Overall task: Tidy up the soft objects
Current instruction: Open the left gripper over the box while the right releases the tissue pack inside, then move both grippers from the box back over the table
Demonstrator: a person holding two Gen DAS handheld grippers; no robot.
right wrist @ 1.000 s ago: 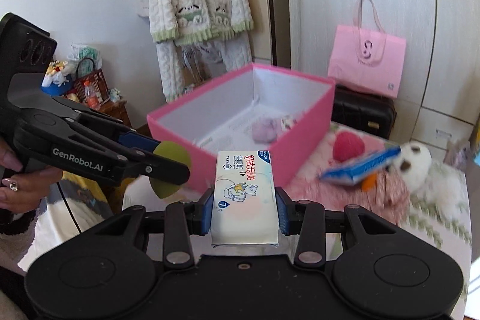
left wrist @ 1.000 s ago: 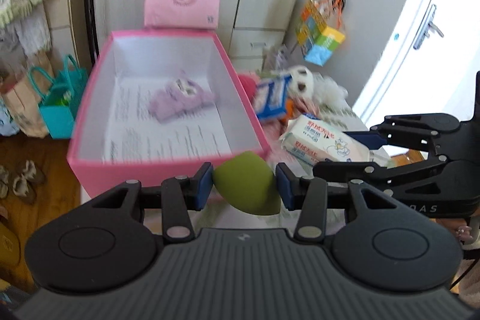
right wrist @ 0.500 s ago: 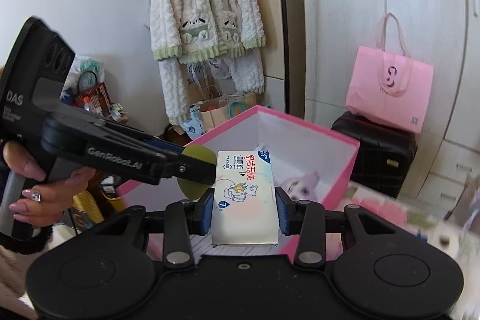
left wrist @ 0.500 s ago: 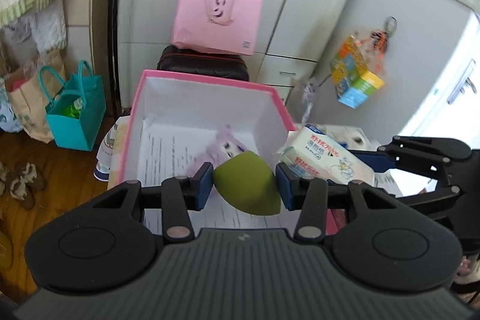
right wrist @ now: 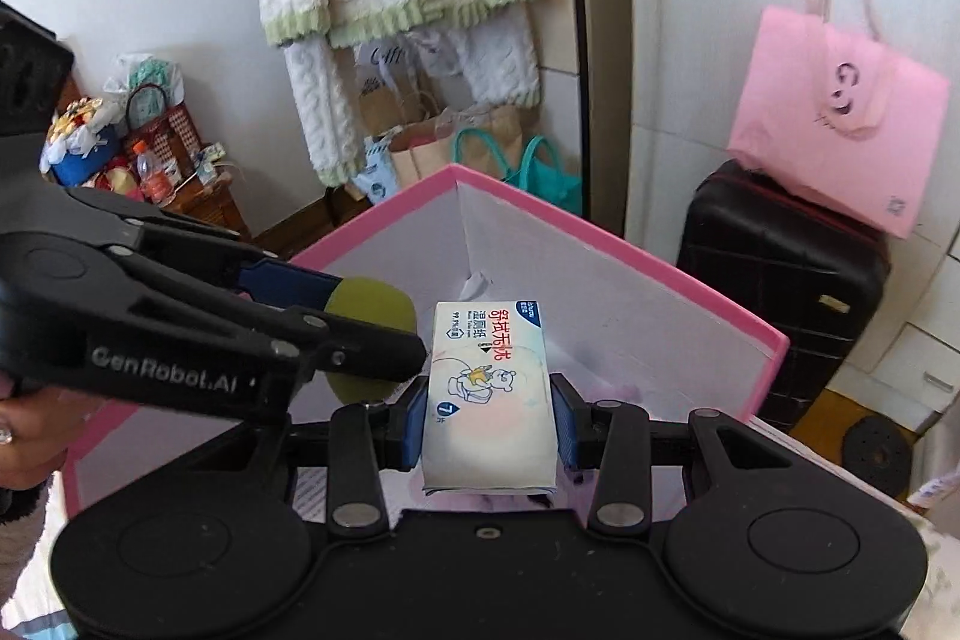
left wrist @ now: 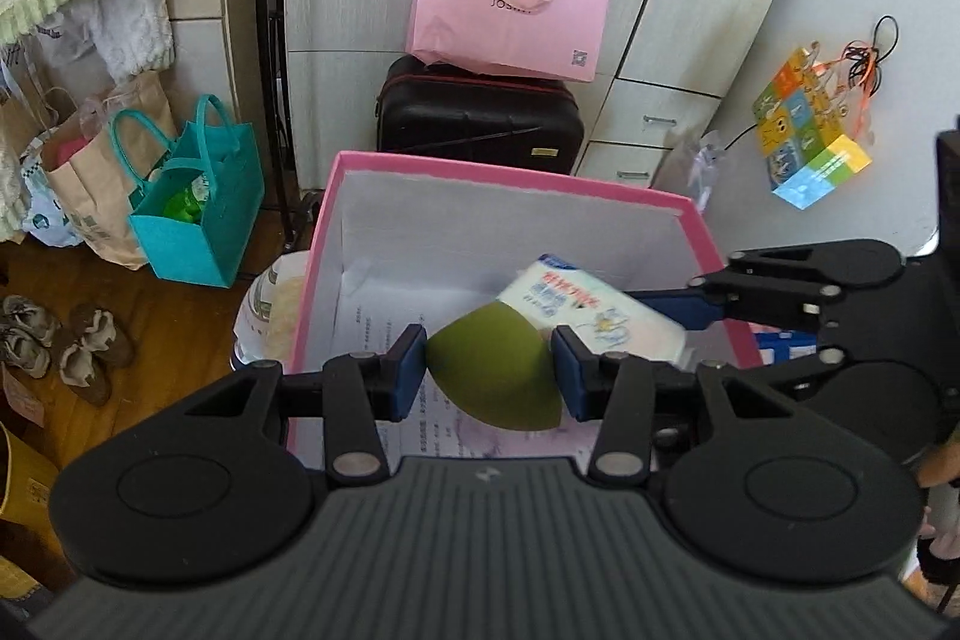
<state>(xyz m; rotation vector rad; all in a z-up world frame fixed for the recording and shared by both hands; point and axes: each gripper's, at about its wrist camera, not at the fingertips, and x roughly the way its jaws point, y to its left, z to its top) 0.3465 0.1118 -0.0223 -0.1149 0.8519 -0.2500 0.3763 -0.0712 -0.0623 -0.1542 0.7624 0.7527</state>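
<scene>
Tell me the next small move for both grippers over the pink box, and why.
Probably lower both a little, then open the jaws. The left gripper is shut on the green sponge and the right gripper on the tissue pack; both hang above the open pink box, so release should drop them inside.

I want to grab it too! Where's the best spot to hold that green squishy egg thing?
Hold the green sponge across its fat middle, one pad on each rounded side, coming from its blunt back end. That is how the left claw grips it now: the widest part gives the flat pads most to press on, and the pointed tip would likely slip out.
</scene>
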